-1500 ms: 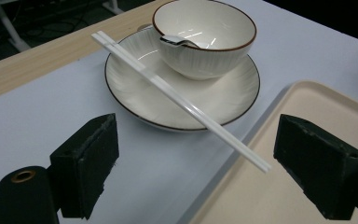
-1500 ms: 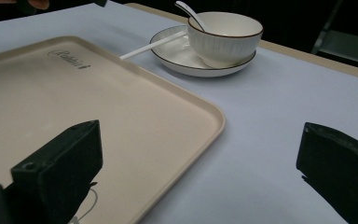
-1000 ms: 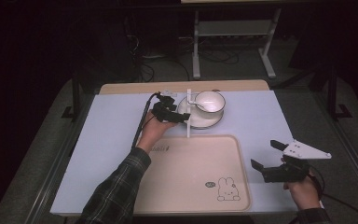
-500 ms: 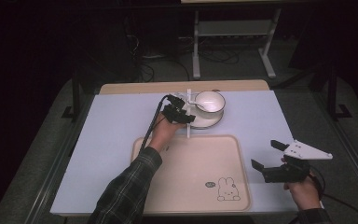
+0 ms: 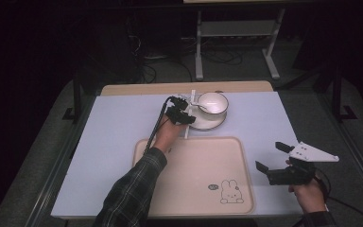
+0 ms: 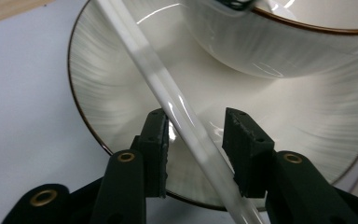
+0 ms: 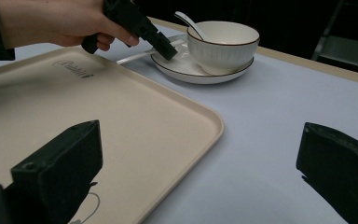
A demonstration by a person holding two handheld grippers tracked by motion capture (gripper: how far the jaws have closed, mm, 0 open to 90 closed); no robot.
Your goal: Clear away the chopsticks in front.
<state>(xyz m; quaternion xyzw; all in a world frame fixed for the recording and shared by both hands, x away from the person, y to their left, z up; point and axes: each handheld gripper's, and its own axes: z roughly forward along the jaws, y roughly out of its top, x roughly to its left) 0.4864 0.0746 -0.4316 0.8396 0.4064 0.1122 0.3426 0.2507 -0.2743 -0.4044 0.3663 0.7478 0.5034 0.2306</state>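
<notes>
High view: left gripper (jaws just closing) straddles chopstick.

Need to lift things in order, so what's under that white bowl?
The bowl sits on a ribbed plate; a white stick lies across the plate's edge, between the left claw's jaws. The plate's centre is covered.

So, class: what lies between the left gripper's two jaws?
In the left gripper view, a white chopstick crosses the gap of the left gripper, lying on the plate; the jaws have been closing.

Lab-like recording room: dark surrounds, metal stand and floor cables behind covered table.
</notes>
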